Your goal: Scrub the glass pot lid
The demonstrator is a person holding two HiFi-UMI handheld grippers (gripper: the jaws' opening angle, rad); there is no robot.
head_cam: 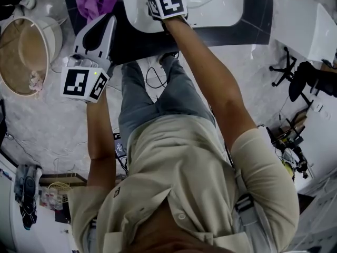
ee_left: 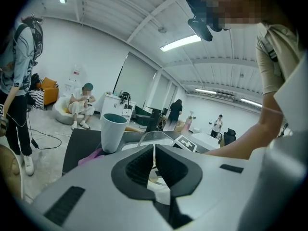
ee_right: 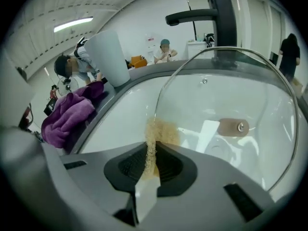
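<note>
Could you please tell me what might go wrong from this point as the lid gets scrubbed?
1. The glass lid stands tilted in the sink, while the left gripper is shut on nothing and held away from it. Scrubbing pressure may well slide or tip the unsupported lid.
2. The right gripper seems to pinch only a thin edge of the scrub pad, so the pad could pull out of the fingers.

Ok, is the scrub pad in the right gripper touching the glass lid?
Touching. In the right gripper view the tan scrub pad, clamped in the right gripper, presses against the glass lid at its rim, with no gap between them.
</note>
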